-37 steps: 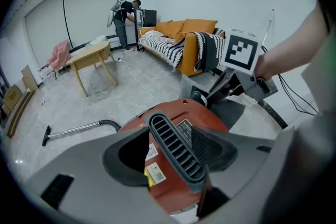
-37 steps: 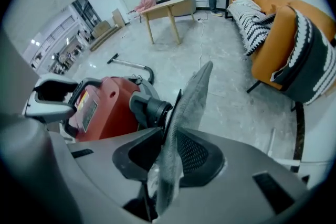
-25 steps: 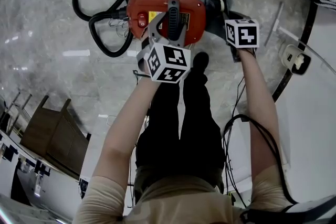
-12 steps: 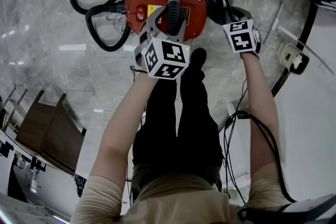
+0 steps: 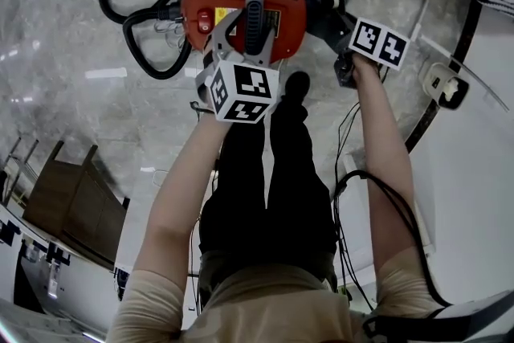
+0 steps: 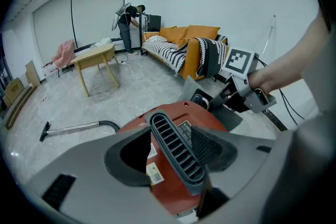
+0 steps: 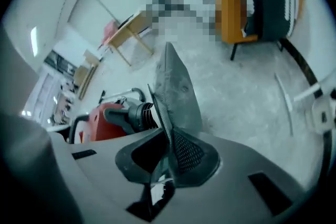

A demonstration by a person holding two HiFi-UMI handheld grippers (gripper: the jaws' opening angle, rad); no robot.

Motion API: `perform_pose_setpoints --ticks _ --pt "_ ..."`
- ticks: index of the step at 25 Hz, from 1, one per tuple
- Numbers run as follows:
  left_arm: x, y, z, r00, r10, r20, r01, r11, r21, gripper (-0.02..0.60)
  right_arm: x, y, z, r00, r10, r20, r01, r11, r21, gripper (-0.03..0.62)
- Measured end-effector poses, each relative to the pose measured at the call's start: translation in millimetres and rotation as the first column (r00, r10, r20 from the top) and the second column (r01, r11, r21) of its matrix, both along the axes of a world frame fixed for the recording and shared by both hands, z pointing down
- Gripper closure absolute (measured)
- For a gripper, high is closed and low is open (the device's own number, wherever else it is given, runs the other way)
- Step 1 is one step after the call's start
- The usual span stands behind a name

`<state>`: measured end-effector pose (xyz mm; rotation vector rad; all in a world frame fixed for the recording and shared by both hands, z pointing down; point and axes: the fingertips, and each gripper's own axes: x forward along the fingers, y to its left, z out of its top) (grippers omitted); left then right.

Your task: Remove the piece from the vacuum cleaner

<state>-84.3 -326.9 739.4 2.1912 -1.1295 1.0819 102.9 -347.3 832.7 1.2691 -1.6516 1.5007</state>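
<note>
Right gripper [image 7: 169,161] pinches the thin, stiff-looking, probably light grey piece [image 7: 176,86] by its edge; left gripper [image 6: 174,165] clamps the vacuum cleaner's [image 5: 285,12] handle [image 6: 167,134].

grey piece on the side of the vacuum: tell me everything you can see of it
The grey piece is a thin, flat plate that tapers to a point, dull and scuffed, plastic by its look. The right gripper view shows it edge-on. The right gripper is shut on its near edge. Its base looks joined to a black ribbed collar on the red vacuum cleaner, so it is not yet off.
</note>
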Motion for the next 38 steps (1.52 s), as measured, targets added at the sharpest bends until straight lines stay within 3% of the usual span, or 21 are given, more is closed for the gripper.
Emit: perform_pose_setpoints --ticks 2,5,7,8,9,11,13,15,19,23,25,26,27,29,30,34,38 --pt "0.5 -0.2 0.6 1.000 0.000 0.000 0.000 1.000 -0.001 0.339 0.5 1.4 1.5 0.985 0.135 0.102 -0.130 0.990 -0.054 0.548" --pt "0.5 -0.8 0.7 1.000 -0.001 0.000 0.001 1.000 0.002 0.339 -0.2 2.0 1.7 0.923 0.308 0.229 -0.283 0.949 -0.137 0.546" --pt "0.4 -0.6 0.5 1.000 -0.003 0.002 0.003 1.000 0.004 0.339 -1.0 2.4 1.7 0.890 0.364 0.274 -0.329 0.929 -0.169 0.546" --pt "0.4 -0.3 0.5 1.000 -0.003 0.003 0.003 1.000 0.004 0.339 -1.2 2.6 1.9 0.893 0.356 0.275 -0.320 0.933 -0.167 0.546" --pt "0.3 -0.1 0.5 1.000 -0.002 0.004 0.002 1.000 0.003 0.339 -1.4 2.5 2.1 0.915 0.310 0.258 -0.280 0.949 -0.148 0.546" --pt "0.3 0.2 0.2 1.000 -0.001 0.005 0.001 1.000 0.001 0.339 -2.0 2.2 1.5 0.984 0.093 0.150 -0.083 0.994 -0.070 0.548" --pt "0.7 0.4 -0.3 1.000 -0.002 0.006 0.002 1.000 0.000 0.339 -2.2 2.7 0.5 0.987 -0.159 0.004 0.159 0.987 -0.020 0.557" --pt "0.5 0.7 -0.4 1.000 -0.004 0.008 0.004 1.000 0.001 0.339 -2.8 3.2 0.3 0.947 -0.309 -0.090 0.311 0.951 -0.002 0.559" --pt "0.4 0.7 -0.2 1.000 -0.006 0.013 0.006 1.000 0.004 0.339 -2.2 3.9 0.2 0.842 -0.478 -0.251 0.501 0.865 0.035 0.559" --pt "0.0 0.5 -1.1 1.000 -0.010 0.015 0.010 1.000 0.005 0.339 -0.2 8.2 1.8 0.706 -0.590 -0.392 0.654 0.755 0.041 0.559" --pt "-0.4 0.6 -0.9 1.000 -0.012 0.016 0.012 1.000 0.005 0.339 -0.8 8.7 1.7 0.682 -0.599 -0.420 0.678 0.733 0.054 0.559" --pt "-0.4 0.5 -0.9 1.000 -0.013 0.017 0.013 1.000 0.004 0.339 -0.4 8.5 1.9 0.716 -0.575 -0.396 0.647 0.759 0.068 0.559" --pt "-0.2 0.5 -0.9 1.000 -0.013 0.017 0.013 1.000 0.004 0.339 0.5 7.7 2.0 0.789 -0.517 -0.332 0.571 0.817 0.084 0.559" --pt "0.1 0.4 -0.8 1.000 -0.015 0.017 0.015 1.000 0.005 0.339 2.5 4.0 1.1 0.943 -0.307 -0.130 0.319 0.944 0.082 0.559" --pt "0.0 0.4 -0.7 1.000 -0.016 0.018 0.016 1.000 0.007 0.339 2.8 2.6 0.8 0.976 -0.212 -0.052 0.215 0.974 0.065 0.557" --pt "0.1 0.5 -0.5 0.999 -0.022 0.024 0.022 1.000 0.010 0.339 3.8 2.9 1.6 0.997 -0.033 0.069 0.032 0.999 0.021 0.557" --pt "-0.6 0.6 -0.5 0.999 -0.020 0.029 0.019 1.000 0.009 0.339 4.7 2.9 1.4 0.976 0.142 0.163 -0.139 0.990 -0.031 0.556"
